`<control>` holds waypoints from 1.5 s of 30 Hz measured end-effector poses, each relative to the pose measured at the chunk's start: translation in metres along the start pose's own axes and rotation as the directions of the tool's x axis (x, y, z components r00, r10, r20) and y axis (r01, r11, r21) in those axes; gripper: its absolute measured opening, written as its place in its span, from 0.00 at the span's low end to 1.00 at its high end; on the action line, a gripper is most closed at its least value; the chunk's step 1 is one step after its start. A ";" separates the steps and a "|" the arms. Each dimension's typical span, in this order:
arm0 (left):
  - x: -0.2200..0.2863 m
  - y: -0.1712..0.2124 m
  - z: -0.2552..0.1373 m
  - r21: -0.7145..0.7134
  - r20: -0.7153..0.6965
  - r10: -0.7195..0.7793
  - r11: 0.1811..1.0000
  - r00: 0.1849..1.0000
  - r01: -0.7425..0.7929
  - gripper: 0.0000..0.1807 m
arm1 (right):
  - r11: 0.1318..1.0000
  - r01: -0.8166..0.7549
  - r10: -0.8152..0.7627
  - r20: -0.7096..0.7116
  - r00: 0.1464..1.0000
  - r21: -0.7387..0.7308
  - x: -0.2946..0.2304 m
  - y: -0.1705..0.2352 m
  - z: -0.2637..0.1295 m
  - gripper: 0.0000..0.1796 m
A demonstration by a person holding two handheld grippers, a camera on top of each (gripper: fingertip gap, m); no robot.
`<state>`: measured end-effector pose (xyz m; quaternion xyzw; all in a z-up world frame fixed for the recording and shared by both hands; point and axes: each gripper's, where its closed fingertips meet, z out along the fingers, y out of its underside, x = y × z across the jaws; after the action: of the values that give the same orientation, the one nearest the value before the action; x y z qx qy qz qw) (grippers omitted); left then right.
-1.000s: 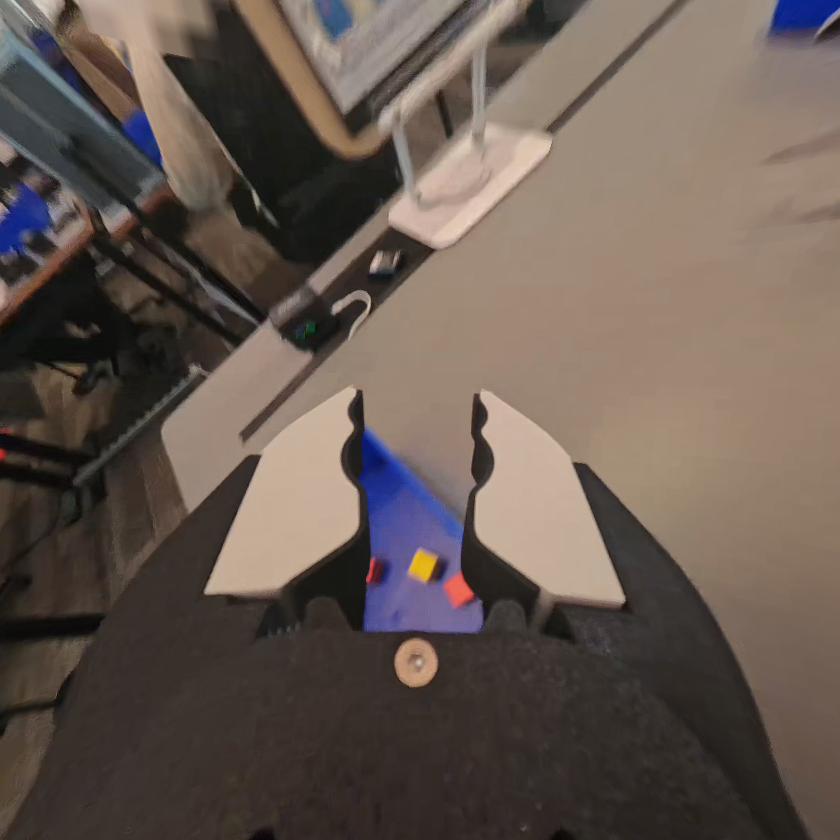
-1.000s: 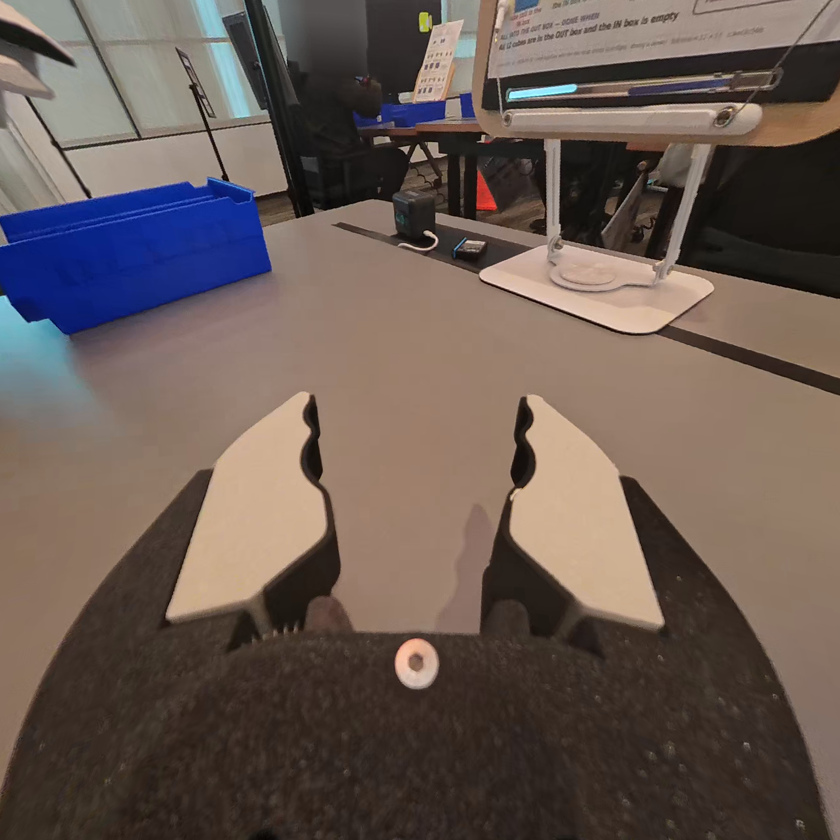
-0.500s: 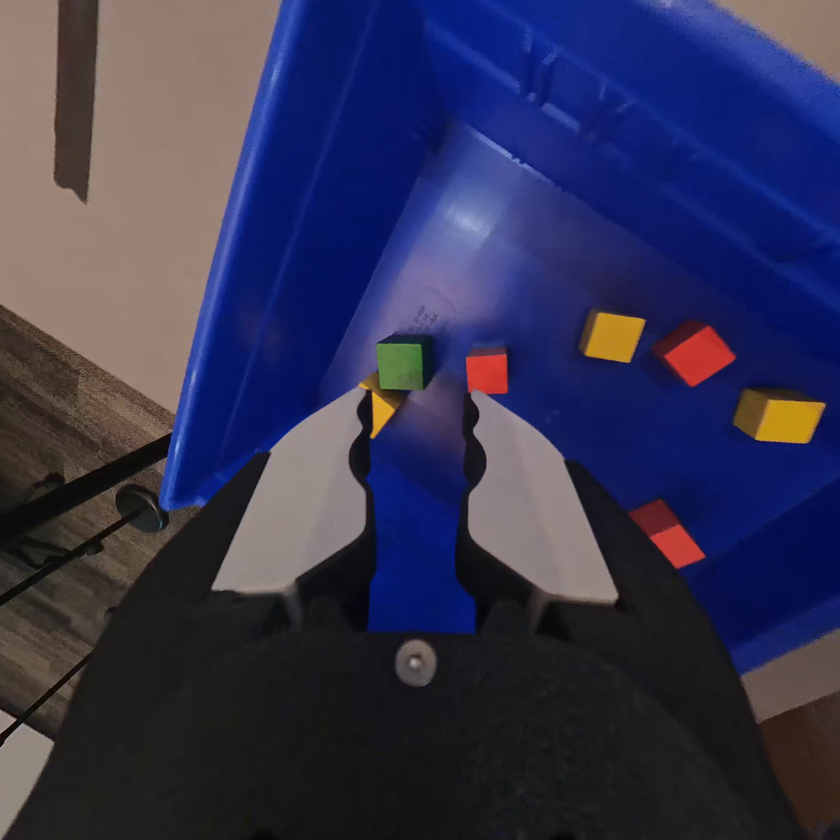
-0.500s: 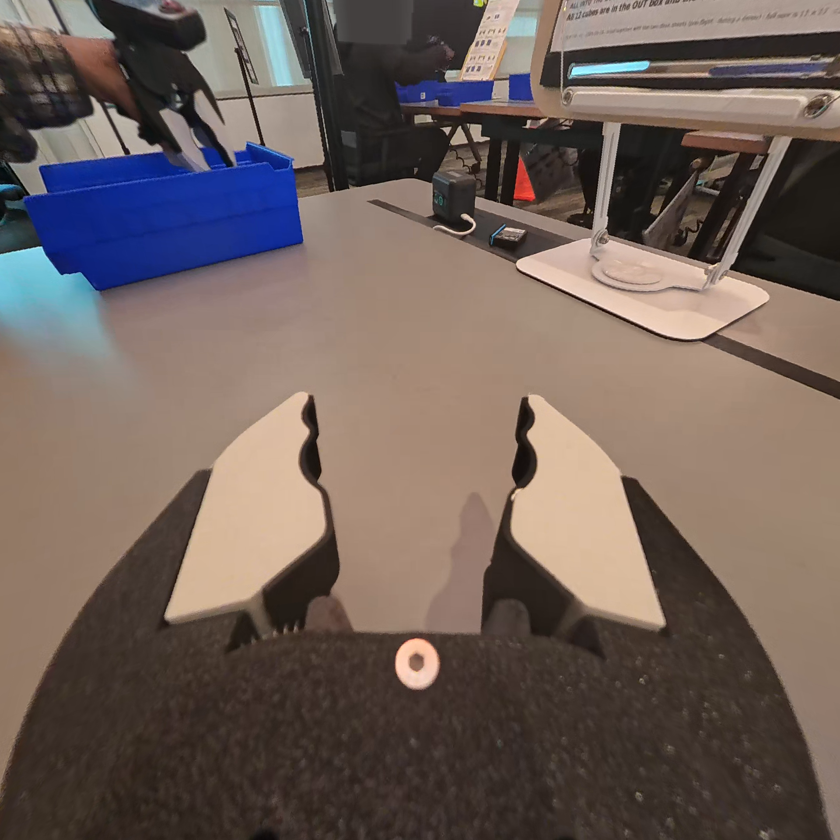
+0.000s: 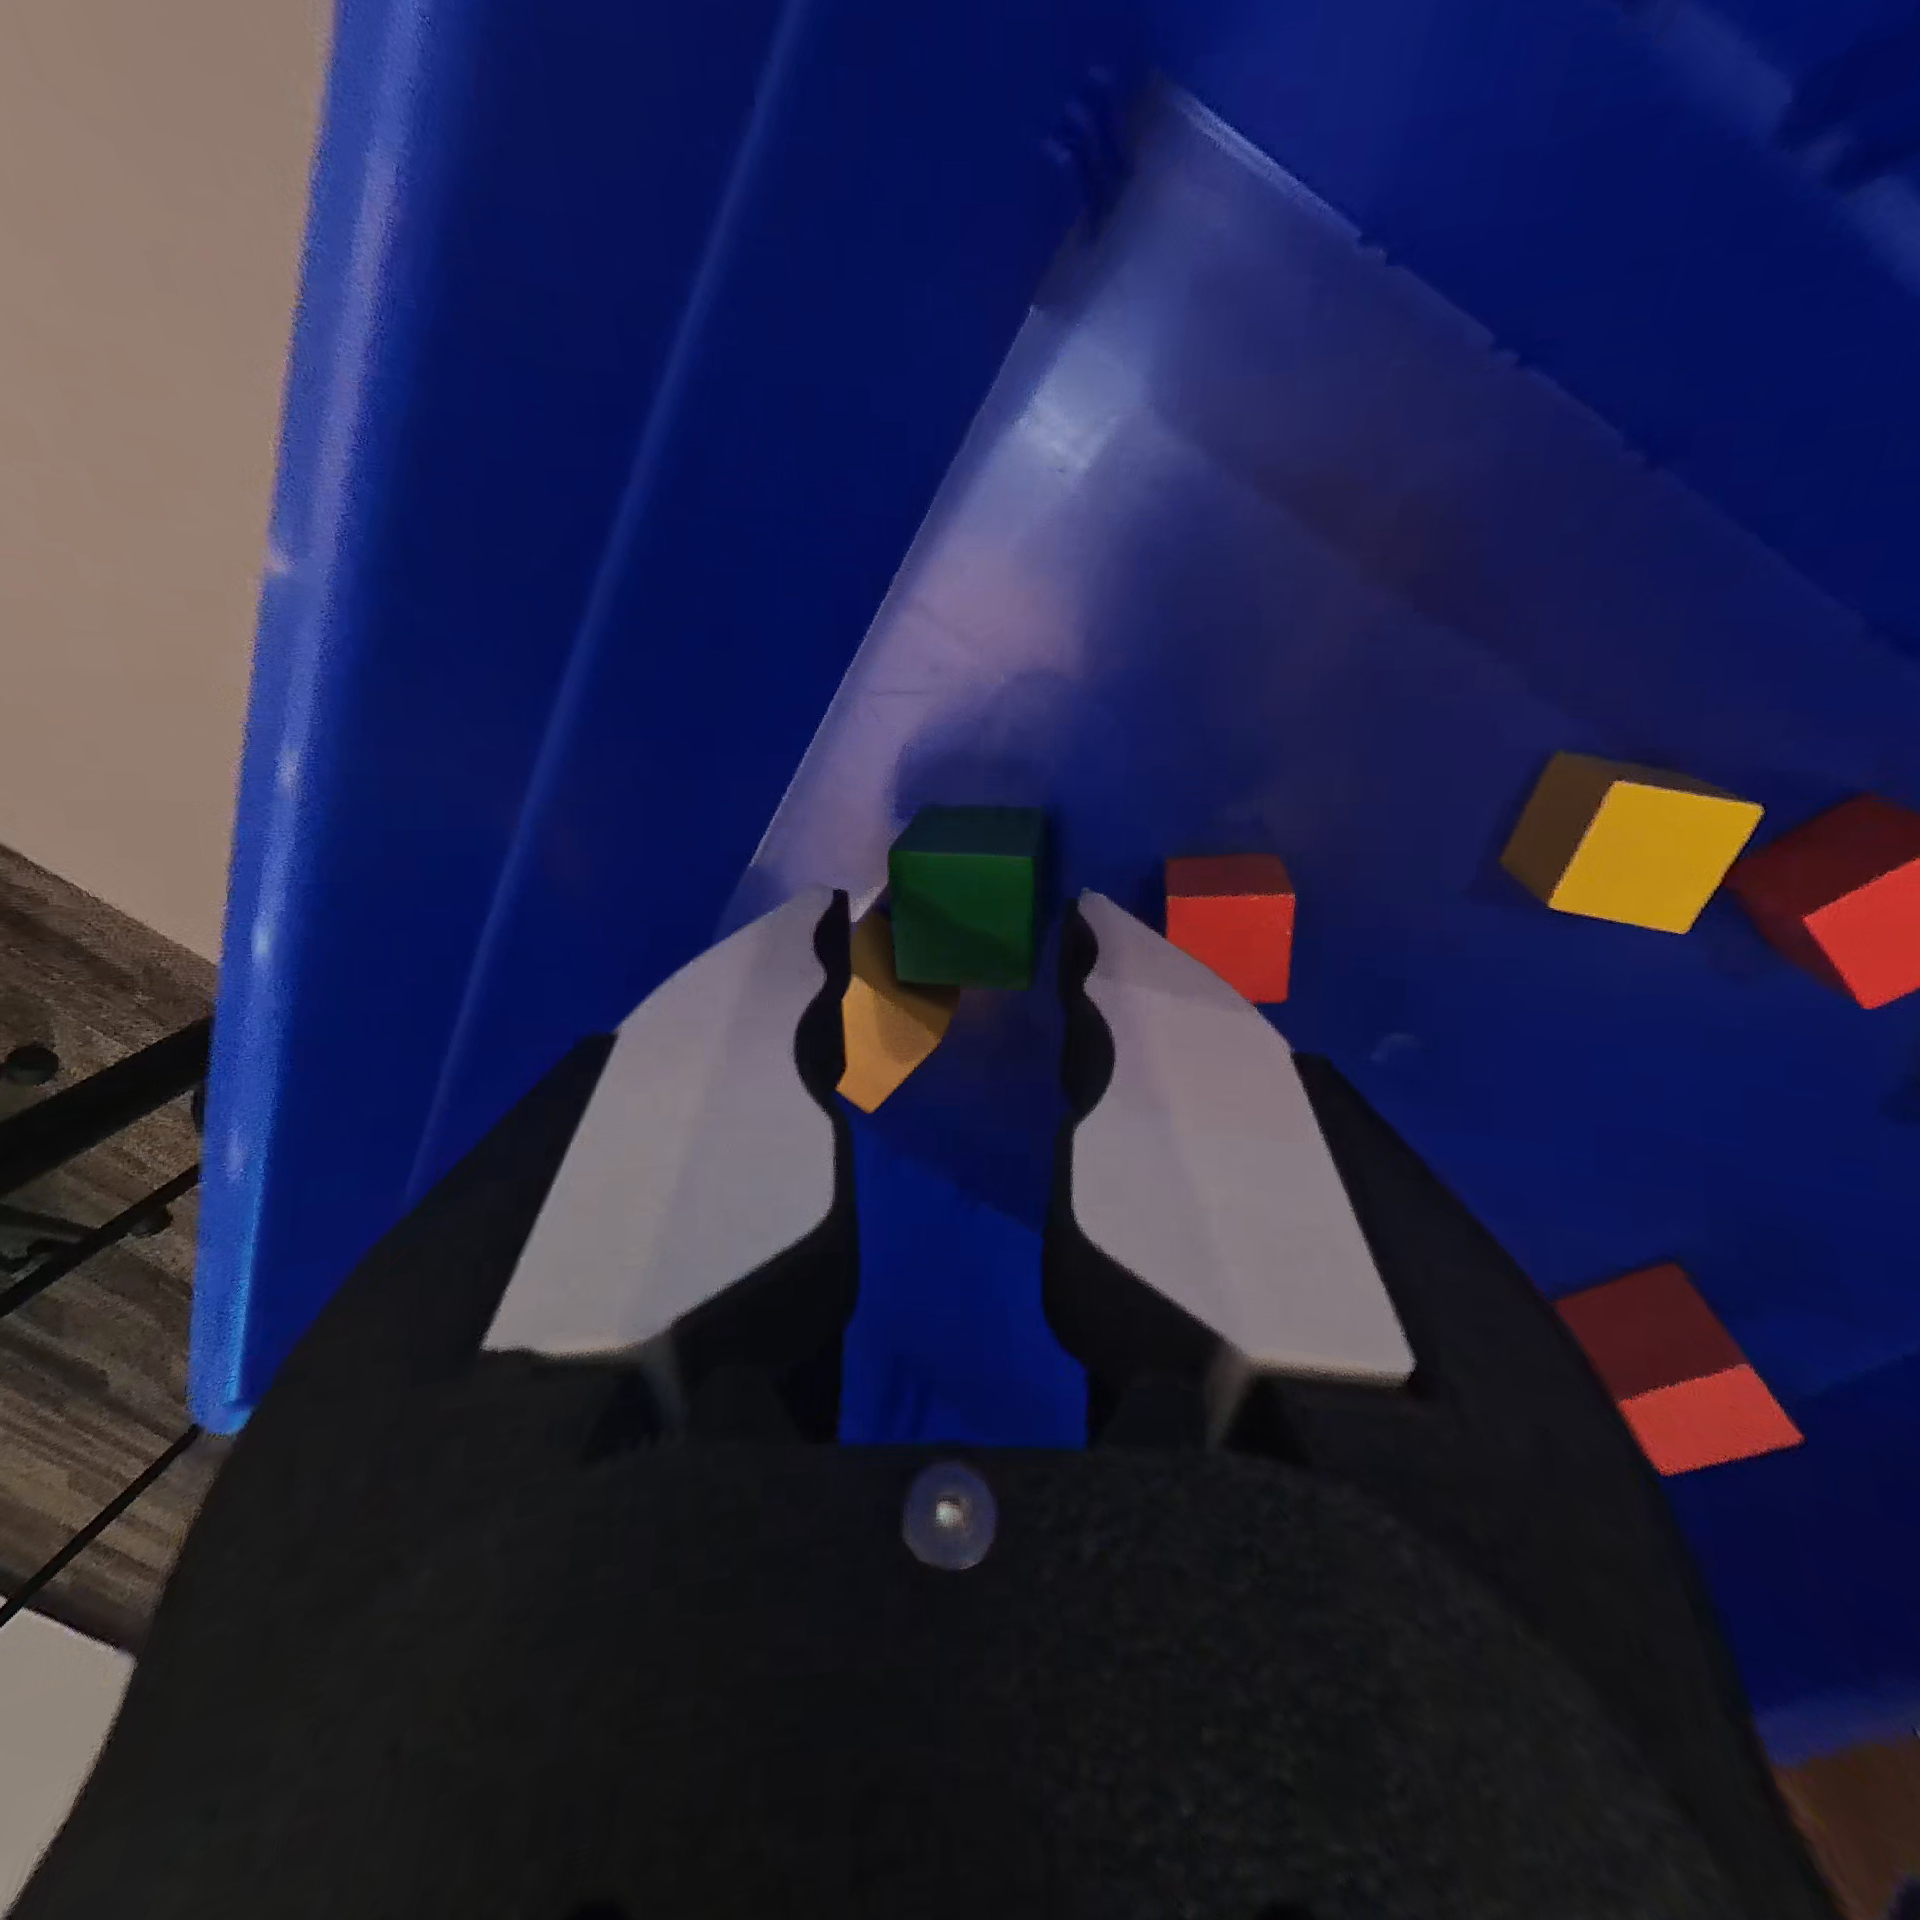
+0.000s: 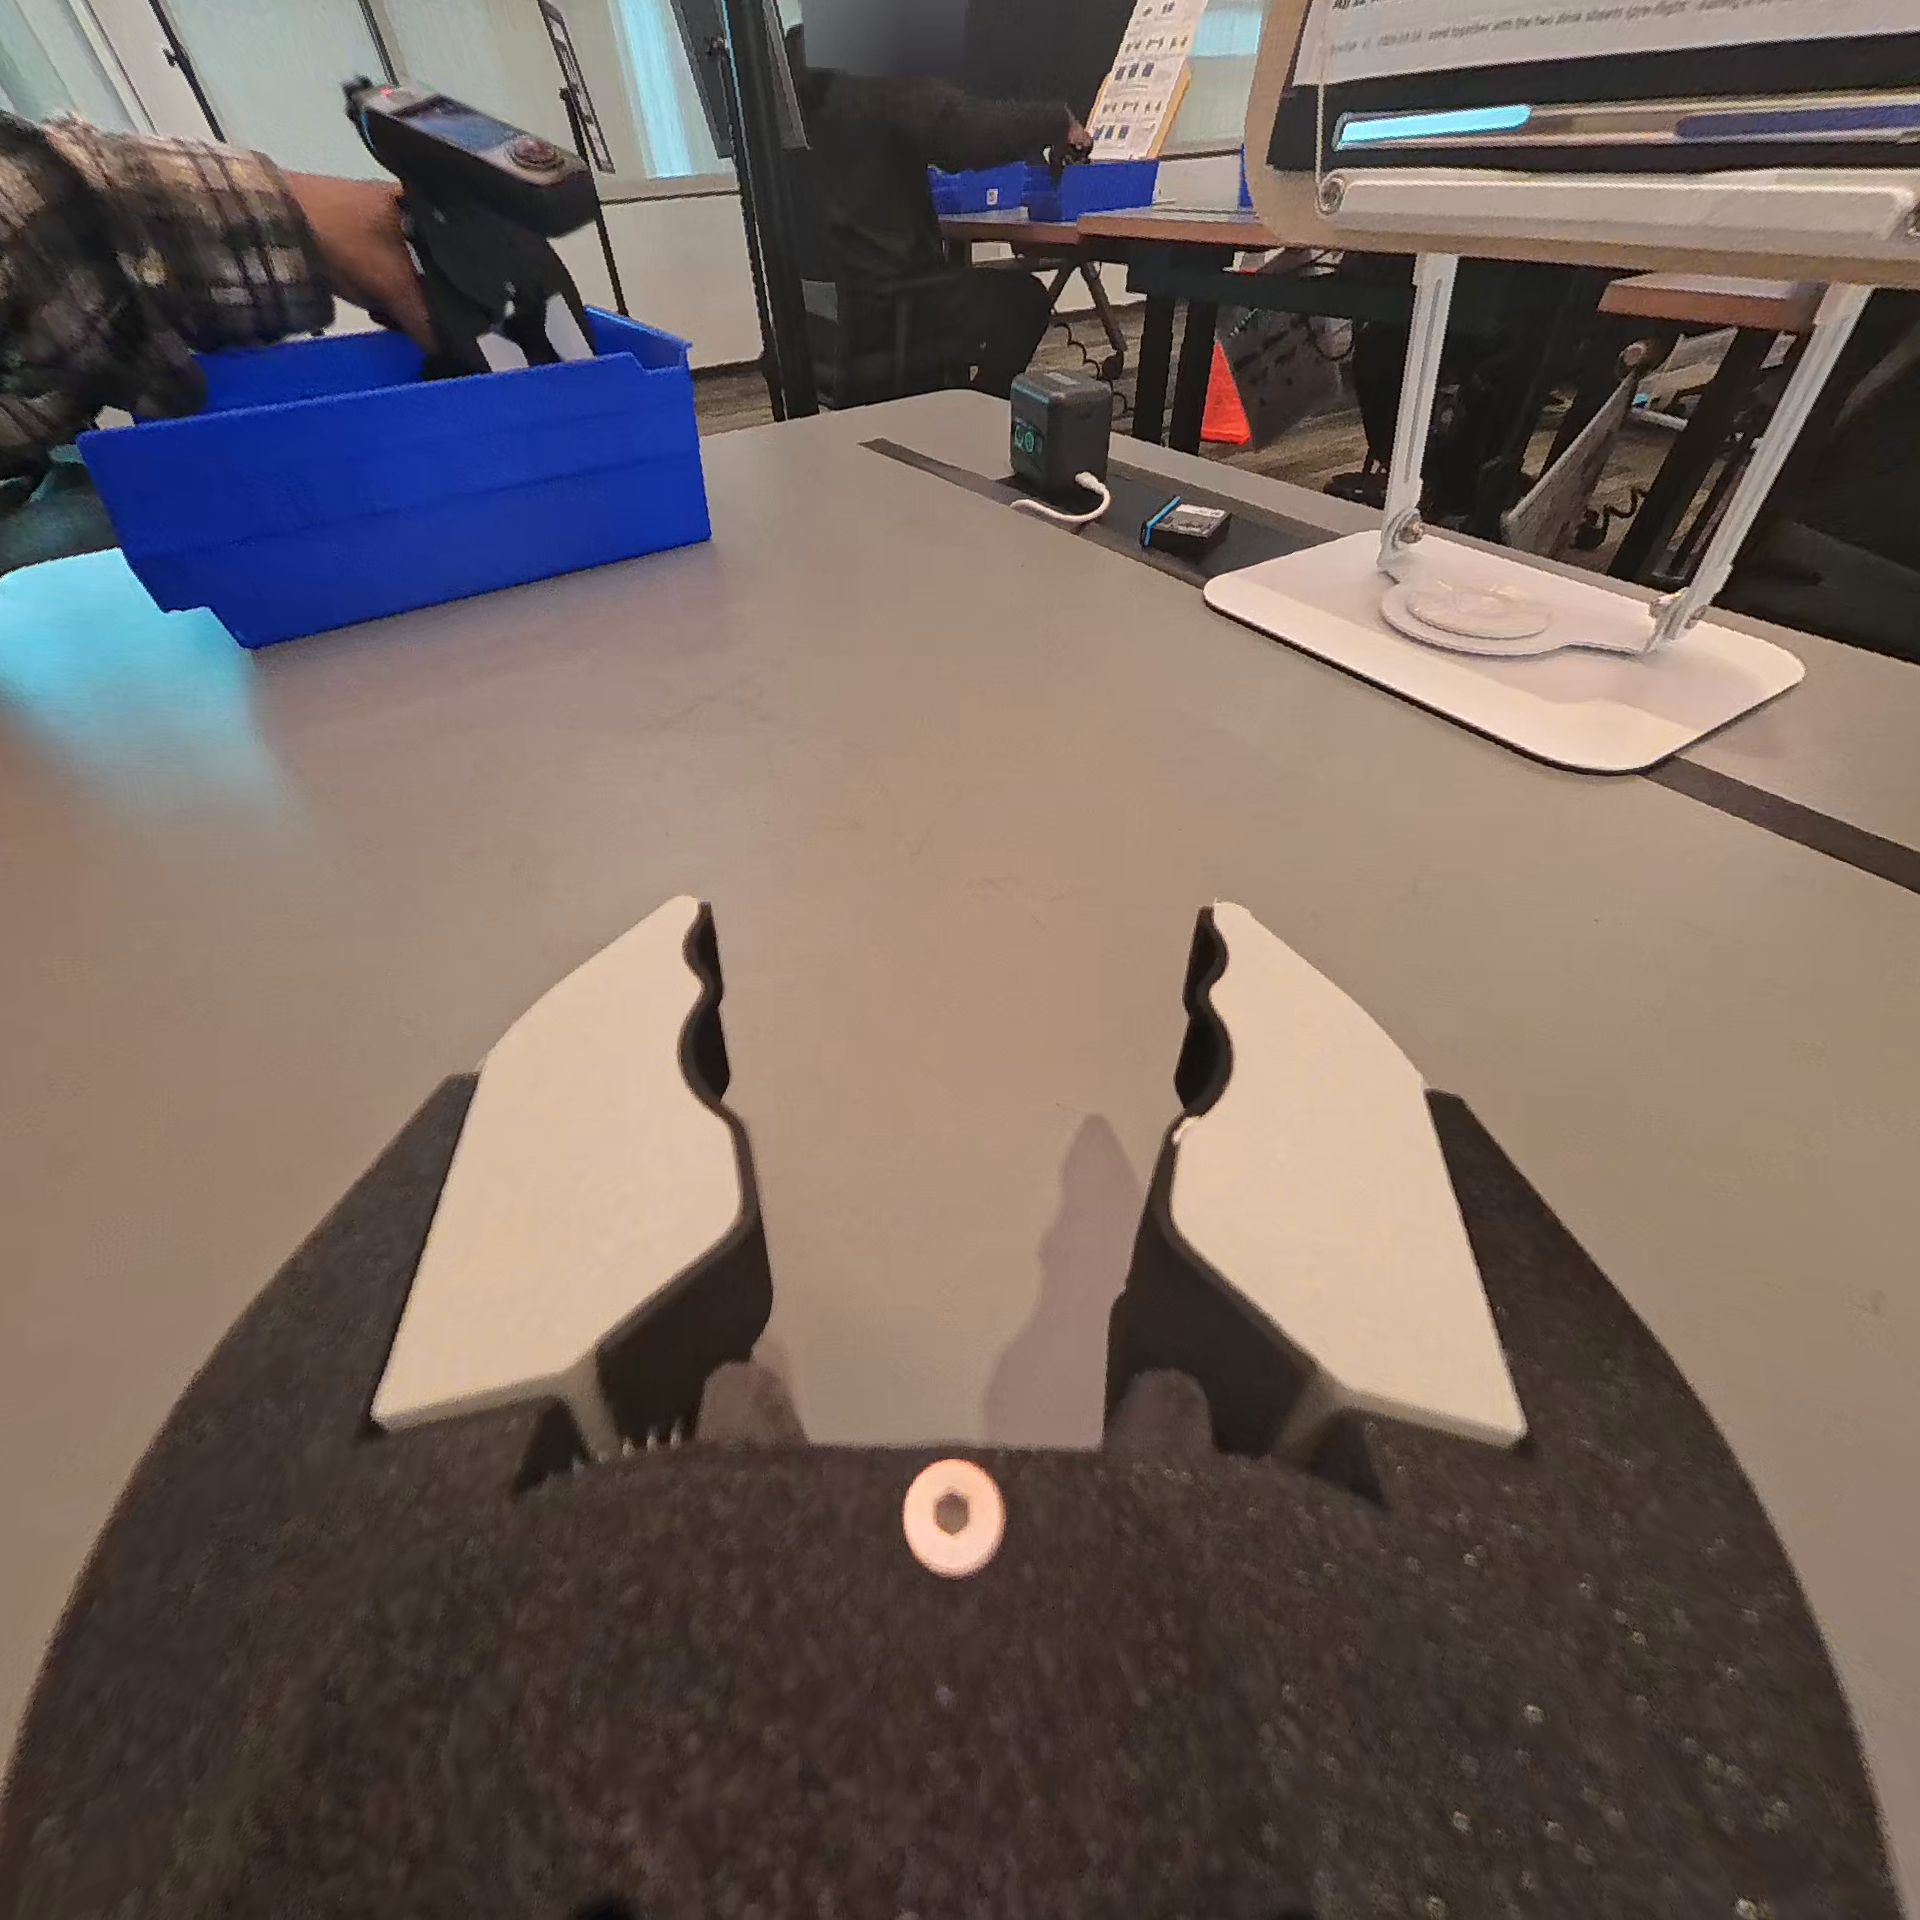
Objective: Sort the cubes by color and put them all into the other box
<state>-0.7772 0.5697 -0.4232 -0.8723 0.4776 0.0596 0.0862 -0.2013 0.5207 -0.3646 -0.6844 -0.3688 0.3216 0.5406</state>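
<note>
My left gripper (image 5: 954, 914) is open inside a blue box (image 5: 520, 520), fingertips either side of a green cube (image 5: 964, 899), not closed on it. A yellow cube (image 5: 888, 1023) lies just under the green one, by the left finger. More cubes lie on the box floor: a red cube (image 5: 1229, 925), a yellow cube (image 5: 1631, 857), a red cube (image 5: 1849, 904) and another red cube (image 5: 1688, 1371). My right gripper (image 6: 951, 914) is open and empty above the grey table (image 6: 935, 727). The right wrist view shows the blue box (image 6: 416, 488) at far left with the left gripper (image 6: 499, 281) dipping into it.
A white stand base (image 6: 1507, 655) with a board on it stands at the right of the table. A small black device (image 6: 1060, 436) with a white cable and a small black block (image 6: 1184, 525) lie on a dark strip. A person sits at a far table.
My left gripper swung from over the table down into the blue box and closed in on the green cube. The right gripper stayed open and turned slightly left.
</note>
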 end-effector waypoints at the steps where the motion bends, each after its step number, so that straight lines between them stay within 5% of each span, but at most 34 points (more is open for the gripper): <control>1: 0.000 0.001 0.002 -0.015 0.000 -0.002 1.000 1.000 0.002 0.21 | 1.000 -0.001 0.001 0.001 1.000 0.001 0.000 0.000 0.000 0.47; 10: -0.002 0.006 0.004 -0.107 0.026 -0.033 0.994 0.999 0.036 0.16 | 1.000 -0.006 0.006 0.002 1.000 0.004 0.000 0.000 -0.002 0.47; 16: -0.020 -0.021 -0.084 0.236 0.198 -0.182 0.963 0.963 0.133 0.16 | 1.000 -0.023 0.023 0.011 1.000 0.016 -0.004 -0.005 -0.004 0.48; 19: -0.002 -0.068 -0.150 0.520 0.221 -0.228 0.850 0.948 0.083 0.15 | 0.998 -0.044 0.042 0.035 0.998 0.035 -0.009 -0.012 -0.005 0.48; 23: 0.075 -0.158 -0.229 0.833 0.186 -0.155 0.549 0.970 -0.072 0.15 | 0.972 -0.208 0.191 0.147 0.971 0.109 -0.027 -0.034 -0.004 0.48; 27: 0.173 -0.238 -0.260 0.950 0.181 0.012 0.255 0.983 -0.178 0.15 | 0.844 -0.514 0.410 0.432 0.803 0.154 -0.062 -0.092 -0.007 0.43; 31: 0.255 -0.299 -0.249 0.976 0.194 0.168 0.067 0.966 -0.208 0.15 | 0.666 -0.745 0.599 0.622 0.504 -0.038 -0.093 -0.131 -0.005 0.41; 37: 0.314 -0.342 -0.216 0.989 0.146 0.288 -0.050 0.946 -0.137 0.15 | 0.500 -0.799 0.779 0.577 0.246 -0.334 -0.122 -0.122 0.012 0.38; 45: 0.327 -0.342 -0.199 0.991 0.135 0.315 -0.044 0.940 -0.127 0.15 | 0.456 -0.759 0.824 0.543 0.163 -0.464 -0.147 -0.110 0.036 0.30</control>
<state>-0.3090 0.4404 -0.2571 -0.4669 0.5165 -0.3395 0.6324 -0.3251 0.4293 -0.2584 -0.6117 -0.1467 0.7739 0.0736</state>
